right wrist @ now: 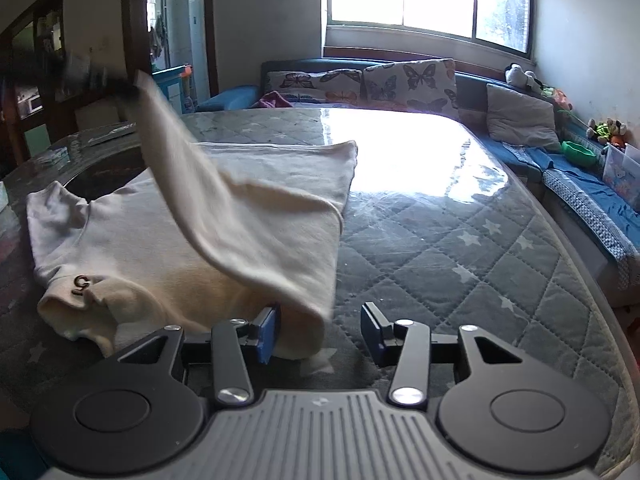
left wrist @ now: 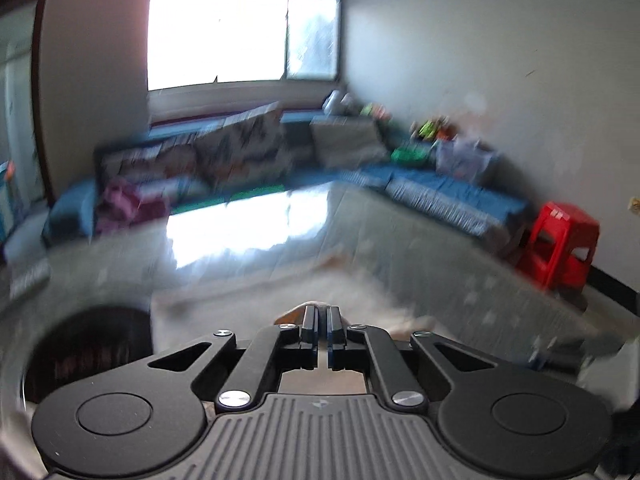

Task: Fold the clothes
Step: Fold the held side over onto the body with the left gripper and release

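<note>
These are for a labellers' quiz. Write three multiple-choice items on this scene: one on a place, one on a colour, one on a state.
1. Where does the green bowl sit?
A on the floor
B on the blue bench by the right wall
C on a shelf

2. What colour is the garment?
A red
B black
C cream

3. How does the right gripper stand?
A open
B shut on the garment
C shut on nothing

Answers:
1. B, the bowl rests on the bench beside the toys.
2. C, the cloth is cream throughout.
3. A, its blue pads stand well apart.
</note>
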Action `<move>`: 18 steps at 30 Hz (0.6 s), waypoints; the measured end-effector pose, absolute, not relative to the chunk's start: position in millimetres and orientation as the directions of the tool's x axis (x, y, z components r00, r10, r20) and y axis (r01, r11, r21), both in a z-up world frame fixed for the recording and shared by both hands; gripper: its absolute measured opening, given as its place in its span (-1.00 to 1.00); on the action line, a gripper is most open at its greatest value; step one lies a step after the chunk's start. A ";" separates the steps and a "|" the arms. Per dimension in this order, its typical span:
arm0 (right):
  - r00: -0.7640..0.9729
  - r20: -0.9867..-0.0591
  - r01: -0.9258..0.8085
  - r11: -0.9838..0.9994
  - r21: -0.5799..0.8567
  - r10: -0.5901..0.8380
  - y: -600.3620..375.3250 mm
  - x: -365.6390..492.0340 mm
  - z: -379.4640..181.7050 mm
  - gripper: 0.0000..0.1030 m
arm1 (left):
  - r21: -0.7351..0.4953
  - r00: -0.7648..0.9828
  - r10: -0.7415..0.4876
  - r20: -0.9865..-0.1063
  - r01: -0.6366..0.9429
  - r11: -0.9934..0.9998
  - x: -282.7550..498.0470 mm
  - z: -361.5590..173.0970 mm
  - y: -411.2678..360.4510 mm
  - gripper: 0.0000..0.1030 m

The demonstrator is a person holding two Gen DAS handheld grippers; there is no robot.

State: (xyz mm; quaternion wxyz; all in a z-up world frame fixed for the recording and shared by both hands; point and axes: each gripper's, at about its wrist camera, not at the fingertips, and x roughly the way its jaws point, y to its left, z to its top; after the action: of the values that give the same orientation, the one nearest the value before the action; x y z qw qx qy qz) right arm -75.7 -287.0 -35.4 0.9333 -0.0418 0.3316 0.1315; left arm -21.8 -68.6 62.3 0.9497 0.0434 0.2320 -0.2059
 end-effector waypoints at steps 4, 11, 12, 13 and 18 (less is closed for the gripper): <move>0.760 -0.625 -0.245 0.969 -0.020 0.179 -291.2 -77.6 -34.1 -0.13 | 0.002 0.826 -0.406 -0.392 0.442 0.897 -25.5 85.6 -75.7 -0.92; 0.761 -0.627 -0.247 0.968 -0.039 0.169 -297.1 -81.8 -33.4 -0.13 | -0.011 0.816 -0.355 -0.456 0.394 0.919 -31.1 58.8 -54.6 -0.92; 0.760 -0.628 -0.251 0.967 -0.043 0.169 -296.8 -82.3 -33.2 -0.13 | -0.016 0.809 -0.342 -0.478 0.381 0.924 -31.8 50.3 -49.6 -0.92; 0.759 -0.629 -0.254 0.966 -0.046 0.170 -296.5 -82.9 -32.9 -0.13 | -0.021 0.801 -0.329 -0.500 0.368 0.929 -32.7 41.5 -44.5 -0.92; 0.739 -0.649 -0.298 0.952 -0.073 0.182 -295.6 -87.9 -29.5 -0.13 | -0.013 0.769 -0.266 -0.581 0.318 0.948 -38.7 2.4 -25.7 -0.91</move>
State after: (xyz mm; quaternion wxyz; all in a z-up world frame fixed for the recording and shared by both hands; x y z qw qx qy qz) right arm -87.9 -295.6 -29.5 0.9285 -0.0865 0.3372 0.1292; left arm -38.7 -25.7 2.4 0.9396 0.0428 0.3020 -0.1553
